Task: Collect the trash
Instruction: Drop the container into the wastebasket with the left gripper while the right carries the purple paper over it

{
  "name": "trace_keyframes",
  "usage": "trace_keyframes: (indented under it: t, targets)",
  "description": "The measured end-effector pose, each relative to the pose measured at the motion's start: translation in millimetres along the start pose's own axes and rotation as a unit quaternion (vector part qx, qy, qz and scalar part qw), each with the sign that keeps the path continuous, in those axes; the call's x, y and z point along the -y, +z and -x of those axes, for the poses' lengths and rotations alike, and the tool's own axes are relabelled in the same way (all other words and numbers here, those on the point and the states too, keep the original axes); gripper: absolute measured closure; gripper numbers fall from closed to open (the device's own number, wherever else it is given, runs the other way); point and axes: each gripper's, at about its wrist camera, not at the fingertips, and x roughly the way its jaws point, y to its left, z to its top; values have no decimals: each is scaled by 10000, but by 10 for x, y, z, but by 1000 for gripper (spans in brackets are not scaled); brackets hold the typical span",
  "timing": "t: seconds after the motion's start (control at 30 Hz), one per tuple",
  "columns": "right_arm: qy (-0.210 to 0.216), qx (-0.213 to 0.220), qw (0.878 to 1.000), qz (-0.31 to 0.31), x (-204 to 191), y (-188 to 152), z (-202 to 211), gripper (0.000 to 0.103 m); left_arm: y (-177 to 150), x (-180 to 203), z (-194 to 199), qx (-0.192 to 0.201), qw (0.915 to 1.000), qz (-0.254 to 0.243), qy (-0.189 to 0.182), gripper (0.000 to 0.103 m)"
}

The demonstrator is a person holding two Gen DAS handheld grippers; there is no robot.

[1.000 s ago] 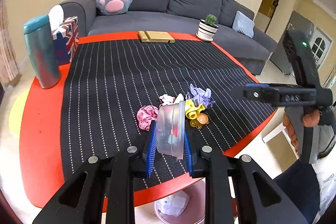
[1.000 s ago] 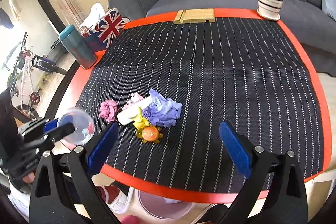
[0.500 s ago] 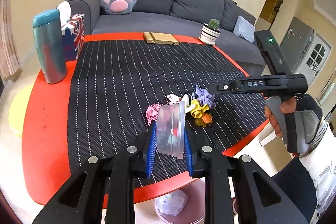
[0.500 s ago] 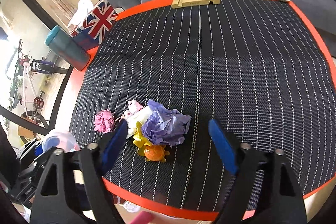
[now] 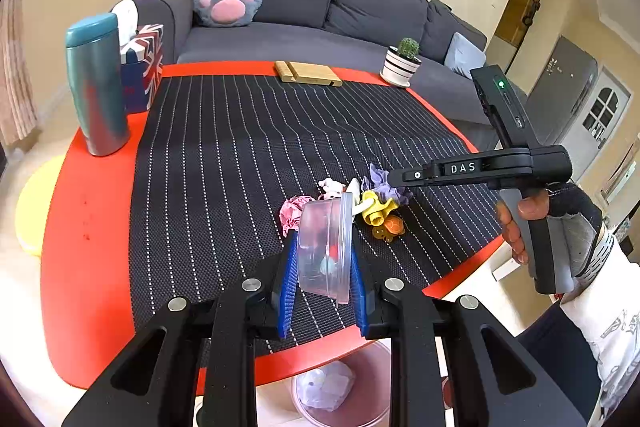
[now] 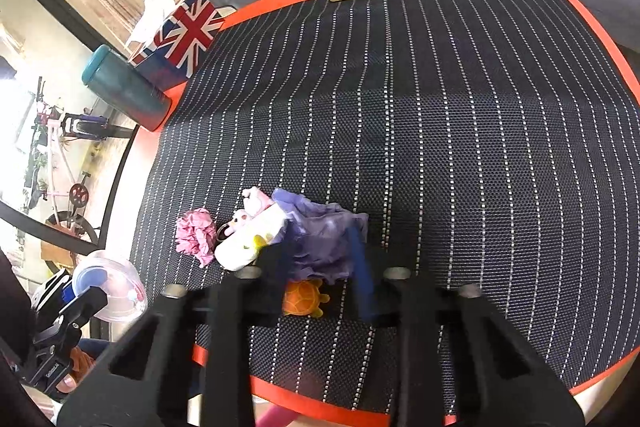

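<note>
Orange-red table (image 5: 92, 235) edges frame a black mat (image 5: 248, 147) with white dotted stripes, and a grey sofa (image 5: 304, 11) with a paw-shaped cushion (image 5: 227, 2) stands behind it. Along the table's far side sit a teal tumbler (image 5: 96, 87), a Union Jack tissue box (image 5: 142, 67), a wooden stand (image 5: 308, 73) and a potted cactus (image 5: 402, 65).

On the floor below the near table edge, a pinkish bin (image 5: 340, 387) holds crumpled pale paper.

Between the blue pads of the left claw (image 5: 323, 283) a clear plastic tub (image 5: 324, 247) is clamped on its side above the mat's near part, with small coloured bits inside.

Beyond it lies the trash cluster: a crumpled pink wad (image 6: 196, 237), a white piece (image 6: 250, 241) touching it, a yellow scrap (image 5: 376, 209), an orange turtle-shaped toy (image 6: 302, 299) and a crumpled purple paper (image 6: 320, 239).

Around that purple paper the right claw (image 6: 320, 267) stands with its blue pads close on either side; whether they press it I cannot tell, as the view is blurred.
</note>
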Motion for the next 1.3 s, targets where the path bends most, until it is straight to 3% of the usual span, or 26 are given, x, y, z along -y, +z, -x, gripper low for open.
trace_keyframes:
  t: [0.13,0.57,1.3]
  targets:
    - [-27,53,9999,101,-35,-10,20,92,-2,2,-1,-4,10000,-6,-10,80]
    - [32,490,9985,237,-63,-91,376,92,-36,31,-19,-44,9999,-88,-47,80]
    - [420,541,9890,1311,-371,-970,938,92,-229,375,-21,-315,9966,-668,-352,80]
